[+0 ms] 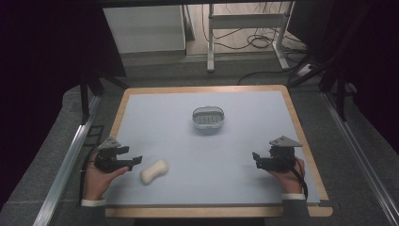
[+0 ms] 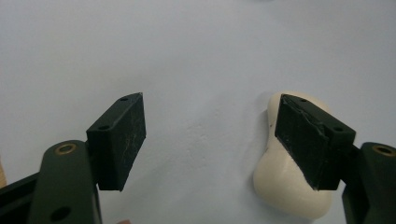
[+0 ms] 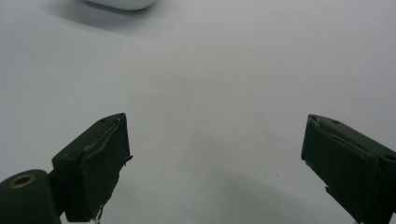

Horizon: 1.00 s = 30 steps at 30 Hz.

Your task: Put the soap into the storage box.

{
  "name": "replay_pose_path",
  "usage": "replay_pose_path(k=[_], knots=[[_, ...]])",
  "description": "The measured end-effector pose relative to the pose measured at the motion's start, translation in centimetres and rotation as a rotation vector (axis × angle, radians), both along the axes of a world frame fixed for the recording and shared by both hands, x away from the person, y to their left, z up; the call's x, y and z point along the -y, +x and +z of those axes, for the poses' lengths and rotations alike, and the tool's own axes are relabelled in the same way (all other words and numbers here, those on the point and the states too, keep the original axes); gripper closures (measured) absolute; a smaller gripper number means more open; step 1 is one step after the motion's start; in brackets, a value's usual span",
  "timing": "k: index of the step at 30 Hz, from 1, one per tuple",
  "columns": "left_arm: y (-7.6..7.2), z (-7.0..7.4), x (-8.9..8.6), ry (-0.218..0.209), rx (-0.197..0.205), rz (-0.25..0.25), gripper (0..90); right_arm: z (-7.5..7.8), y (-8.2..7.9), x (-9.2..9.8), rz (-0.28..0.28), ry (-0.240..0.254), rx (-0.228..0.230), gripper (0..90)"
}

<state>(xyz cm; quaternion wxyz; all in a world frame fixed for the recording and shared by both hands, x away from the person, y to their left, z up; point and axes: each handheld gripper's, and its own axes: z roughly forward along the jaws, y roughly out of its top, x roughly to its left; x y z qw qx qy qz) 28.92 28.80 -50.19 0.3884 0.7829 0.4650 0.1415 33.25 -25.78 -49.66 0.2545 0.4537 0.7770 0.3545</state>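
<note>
Both grippers wide open, left gripper (image 2: 210, 135) apparently beside soap (image 2: 292, 186).

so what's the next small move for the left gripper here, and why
Probably shift the left gripper sideways toward the soap bar until the bar sits between its jaws. In the left gripper view the jaws are open, but the soap bar lies under the right-hand jaw, not in the gap. Closing now would likely miss it.
</note>
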Motion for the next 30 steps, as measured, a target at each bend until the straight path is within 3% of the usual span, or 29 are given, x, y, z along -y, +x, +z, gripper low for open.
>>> replay_pose_path(k=[11, 18, 24, 30], knots=[[-0.2, -0.2, 0.1, 0.003, 0.0, -0.009, 24.6, 0.0, -0.3, 0.2, -0.002, -0.005, 0.025, 7.4], [0.1, -0.4, 0.3, 0.022, -0.014, -0.008, 24.4, -0.4, -0.2, 0.6, -0.012, -0.012, 0.005, 7.7], [0.3, -0.2, 0.0, 0.085, -0.046, -0.023, 24.2, -0.4, -0.5, 1.0, -0.023, -0.001, 0.001, 7.8], [0.4, 1.3, -0.5, 0.112, -0.064, -0.055, 24.7, -0.4, -0.5, 0.7, -0.017, -0.002, -0.004, 7.8]])
